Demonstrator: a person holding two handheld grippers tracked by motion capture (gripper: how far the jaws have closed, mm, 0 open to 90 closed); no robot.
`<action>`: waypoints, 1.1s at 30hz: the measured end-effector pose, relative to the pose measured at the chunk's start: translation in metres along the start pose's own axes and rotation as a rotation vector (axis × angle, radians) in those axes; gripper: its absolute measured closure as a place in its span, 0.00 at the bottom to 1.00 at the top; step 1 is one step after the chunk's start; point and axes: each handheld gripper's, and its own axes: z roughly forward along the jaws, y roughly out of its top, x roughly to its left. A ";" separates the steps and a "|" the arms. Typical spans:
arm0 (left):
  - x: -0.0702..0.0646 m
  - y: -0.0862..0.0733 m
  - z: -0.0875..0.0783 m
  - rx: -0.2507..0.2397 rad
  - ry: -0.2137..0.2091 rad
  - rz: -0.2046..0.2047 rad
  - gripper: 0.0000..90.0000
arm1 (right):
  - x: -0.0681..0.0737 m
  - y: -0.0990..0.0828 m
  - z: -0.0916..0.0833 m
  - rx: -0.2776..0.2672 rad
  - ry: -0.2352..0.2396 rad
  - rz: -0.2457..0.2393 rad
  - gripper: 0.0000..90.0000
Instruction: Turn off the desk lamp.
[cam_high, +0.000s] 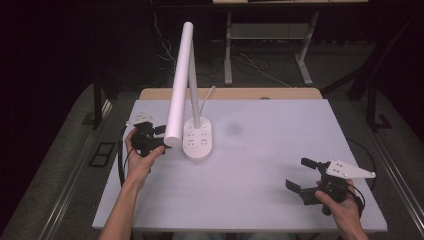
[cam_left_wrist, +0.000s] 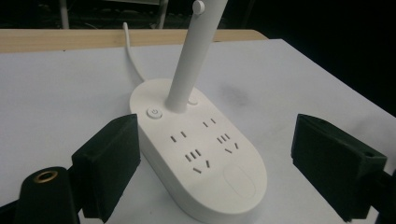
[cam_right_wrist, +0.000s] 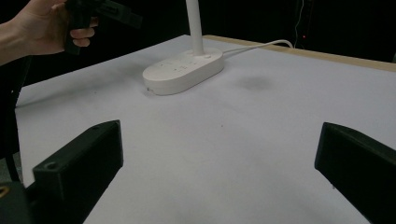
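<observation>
A white desk lamp stands left of centre on the table. Its oval base (cam_high: 198, 141) carries sockets and a power button (cam_left_wrist: 154, 113). From the base a thin stem (cam_left_wrist: 191, 60) rises to a long white tube head (cam_high: 180, 80) that slopes down toward the near left. My left gripper (cam_high: 161, 140) hovers just left of the base, open, with the base (cam_left_wrist: 205, 158) ahead between its jaws and untouched. At the near right my right gripper (cam_high: 301, 174) is open with nothing in it and points across bare table toward the base (cam_right_wrist: 182, 70).
The white table top (cam_high: 260, 165) has a wooden strip (cam_high: 230, 93) along its far edge. The lamp's white cable (cam_high: 207, 94) runs off the back. A faint grey smudge (cam_high: 233, 128) lies right of the base. A desk frame stands on the dark floor beyond.
</observation>
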 end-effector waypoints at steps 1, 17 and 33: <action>-0.001 -0.001 -0.002 -0.009 -0.001 0.000 0.16 | 0.000 0.000 0.000 -0.001 0.000 0.000 0.01; -0.027 -0.021 -0.031 -0.088 0.032 0.094 0.15 | 0.001 0.000 0.000 0.000 0.005 -0.007 0.01; -0.051 -0.042 -0.050 -0.090 -0.055 0.141 0.15 | 0.001 0.000 0.000 0.005 0.003 -0.011 0.01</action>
